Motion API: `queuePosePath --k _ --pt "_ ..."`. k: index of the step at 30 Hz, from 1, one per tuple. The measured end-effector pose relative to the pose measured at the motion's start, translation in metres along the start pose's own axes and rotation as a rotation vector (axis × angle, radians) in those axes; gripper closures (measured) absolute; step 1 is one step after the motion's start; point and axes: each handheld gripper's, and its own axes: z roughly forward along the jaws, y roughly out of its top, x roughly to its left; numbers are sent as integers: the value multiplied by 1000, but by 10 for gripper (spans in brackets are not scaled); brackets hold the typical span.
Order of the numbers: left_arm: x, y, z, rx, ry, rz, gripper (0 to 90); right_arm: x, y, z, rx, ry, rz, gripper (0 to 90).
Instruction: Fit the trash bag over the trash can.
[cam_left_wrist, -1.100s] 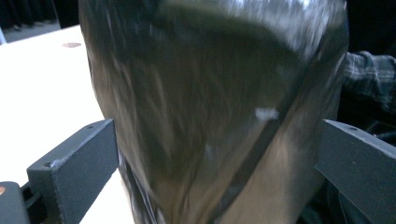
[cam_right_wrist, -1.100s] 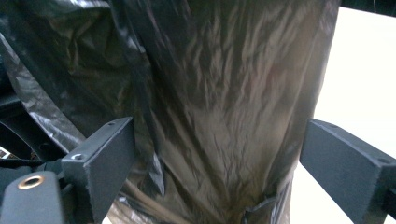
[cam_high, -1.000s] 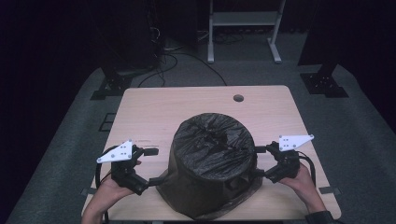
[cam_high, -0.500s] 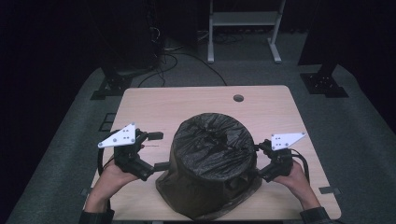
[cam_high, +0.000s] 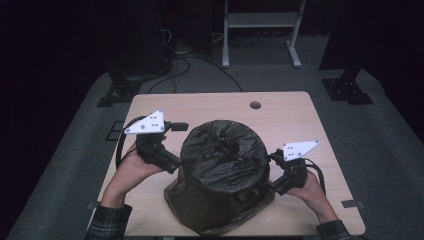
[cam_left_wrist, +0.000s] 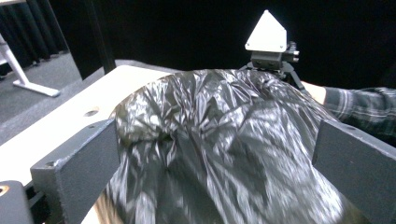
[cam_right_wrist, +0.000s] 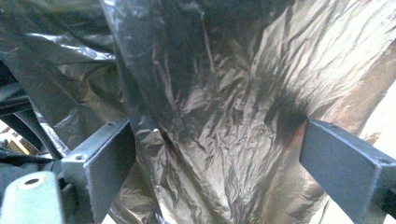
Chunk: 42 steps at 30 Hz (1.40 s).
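Observation:
A black plastic bag (cam_high: 222, 165) covers a round bin-shaped bulk in the middle of the wooden table (cam_high: 300, 115), and its loose end spreads out at the near edge. My left gripper (cam_high: 178, 145) is at the bag's left side, open. In the left gripper view the crinkled bag (cam_left_wrist: 219, 140) bulges between the wide-set jaws. My right gripper (cam_high: 271, 172) presses in at the bag's right side, also open. Its own view shows the bag's film (cam_right_wrist: 224, 116) stretched very close between the jaws. The right gripper's grey plate (cam_left_wrist: 267, 32) shows beyond the bag.
A small round hole (cam_high: 255, 105) sits in the table near its far edge. On the floor behind stand a white frame (cam_high: 260, 20), loose cables (cam_high: 185, 60) and black stand bases (cam_high: 347, 90). A plaid sleeve (cam_left_wrist: 359, 102) lies at the bag's far side.
My left gripper has risen and moved forward and inward along the bag's left side. The right gripper has edged in a little toward the bag. The bag's top looks more bunched.

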Motion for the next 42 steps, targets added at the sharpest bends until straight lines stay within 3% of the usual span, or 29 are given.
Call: queuePosePath --k 10,18,25,34,42 --pt "0 30 42 85 -24 50 0 0 4 7 1 2 0 95" --pt "-3 42 85 202 -45 78 0 0 7 7 -2 2 0 95" --pt "-5 35 117 288 -48 88 0 0 8 5 -8 -3 1 95" --pt "-5 19 136 382 -44 87 0 -1 8 3 -7 -10 4 95" --pt "-4 14 152 469 -24 93 0 -1 7 6 4 -6 8 95"
